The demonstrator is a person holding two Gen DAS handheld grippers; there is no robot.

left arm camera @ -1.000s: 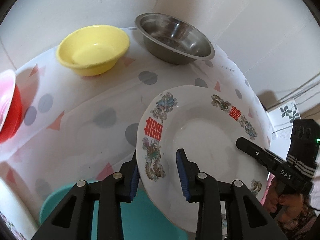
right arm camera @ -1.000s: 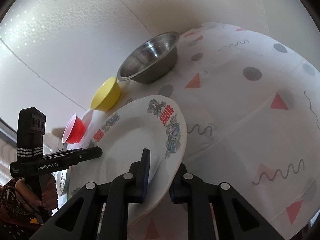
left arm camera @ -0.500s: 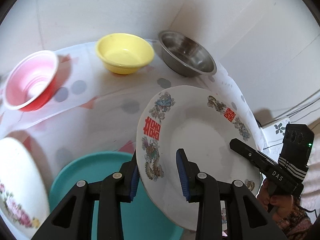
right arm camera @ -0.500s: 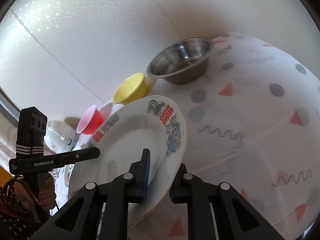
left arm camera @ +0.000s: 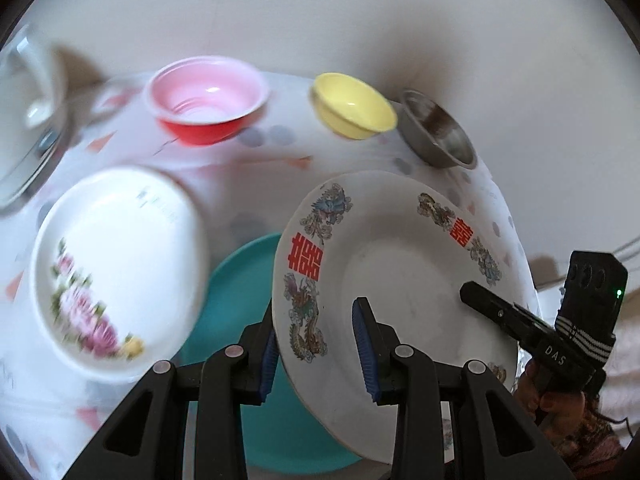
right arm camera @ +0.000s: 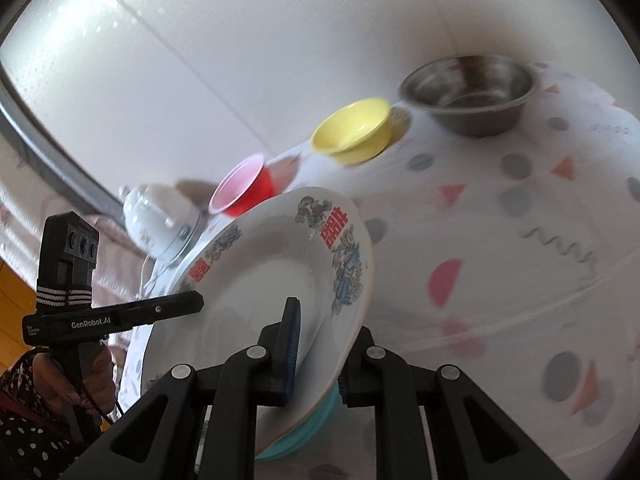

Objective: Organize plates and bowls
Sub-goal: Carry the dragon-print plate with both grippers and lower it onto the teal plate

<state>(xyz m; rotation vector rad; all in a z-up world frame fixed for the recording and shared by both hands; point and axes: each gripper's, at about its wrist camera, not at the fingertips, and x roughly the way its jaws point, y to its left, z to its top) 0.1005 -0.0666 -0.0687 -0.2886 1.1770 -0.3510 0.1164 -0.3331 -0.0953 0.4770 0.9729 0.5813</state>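
Back edge of worktop [left arm camera: 224, 160] blocked by a row along the wall: pink/red bowl [left arm camera: 206, 104], yellow bowl [left arm camera: 352, 106], steel bowl [left arm camera: 438, 136], small gaps btwn them. Far left corner taken by a white appliance [left arm camera: 28, 112], blurred. Left-centre filled by floral plate [left arm camera: 112, 268]; teal plate [left arm camera: 240, 280] just beside it. Bare cloth w/ room to pass: strip btwn bowl row and plates, plus wide open stretch on the right [right arm camera: 520, 264]. Big printed plate [left arm camera: 396, 264] held up over the teal one crowds the near middle.
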